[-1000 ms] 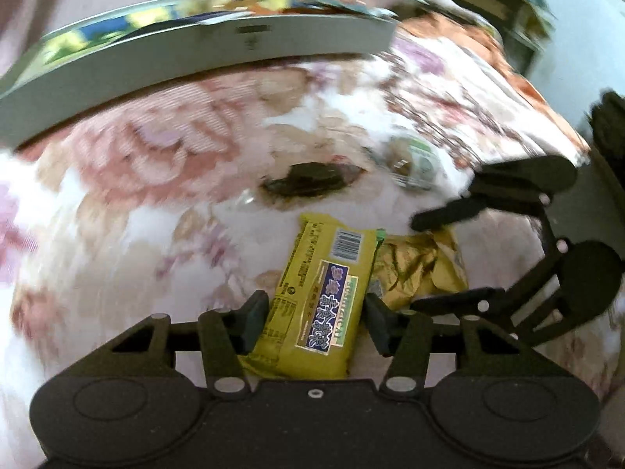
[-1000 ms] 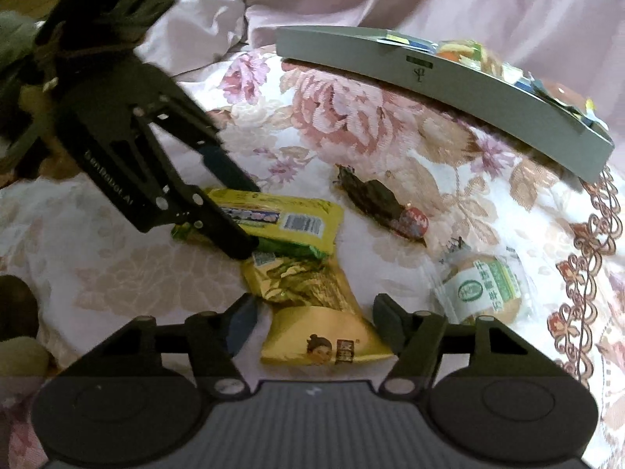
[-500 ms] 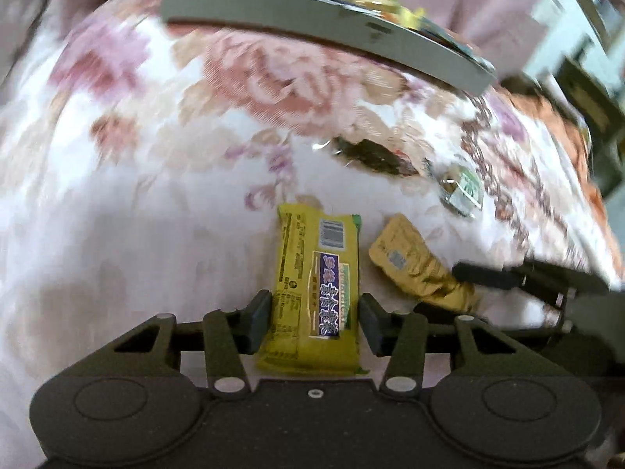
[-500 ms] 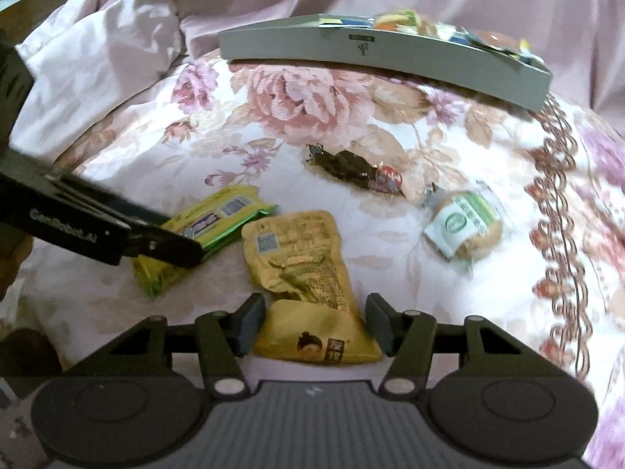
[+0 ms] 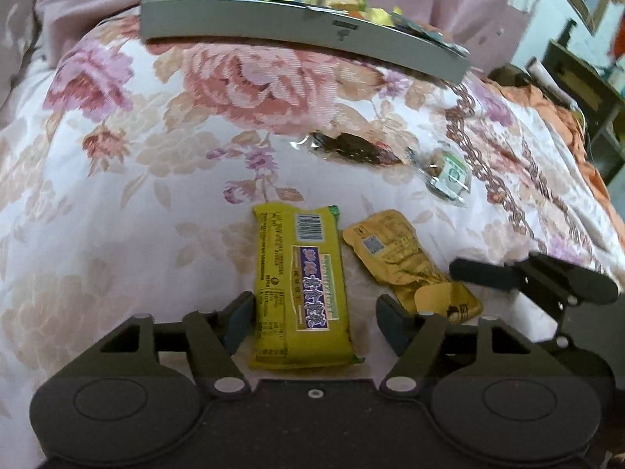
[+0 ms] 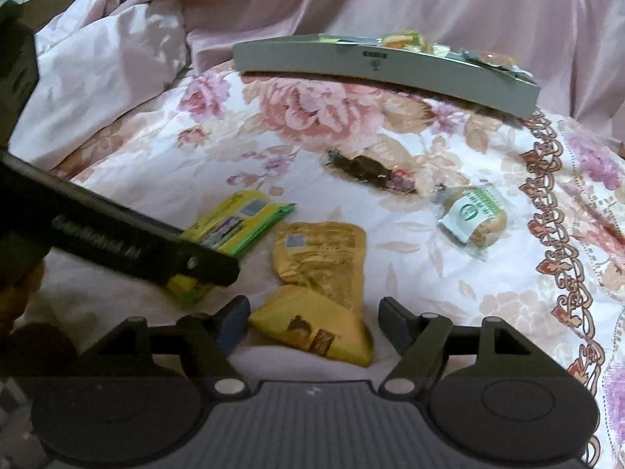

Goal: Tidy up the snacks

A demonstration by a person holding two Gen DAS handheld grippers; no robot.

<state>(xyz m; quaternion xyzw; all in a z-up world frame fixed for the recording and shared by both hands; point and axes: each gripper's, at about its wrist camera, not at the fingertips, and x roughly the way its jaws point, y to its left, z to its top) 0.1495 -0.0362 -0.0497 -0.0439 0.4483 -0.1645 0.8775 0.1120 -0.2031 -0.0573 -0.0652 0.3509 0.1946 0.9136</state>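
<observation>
Currently both tongs had just been opening. Left tongs (image 5: 312,322) stood apart around the yellow bar (image 5: 299,285), right pad clear of it. Right tongs (image 6: 312,322) gaped around the gold pouch (image 6: 318,269), not pressing it. Tray (image 6: 390,68) lay well beyond both.

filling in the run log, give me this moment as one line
left gripper: open, astride yellow bar | right gripper: open, astride gold pouch | both jaws just opened | grey tray: holds snacks
</observation>
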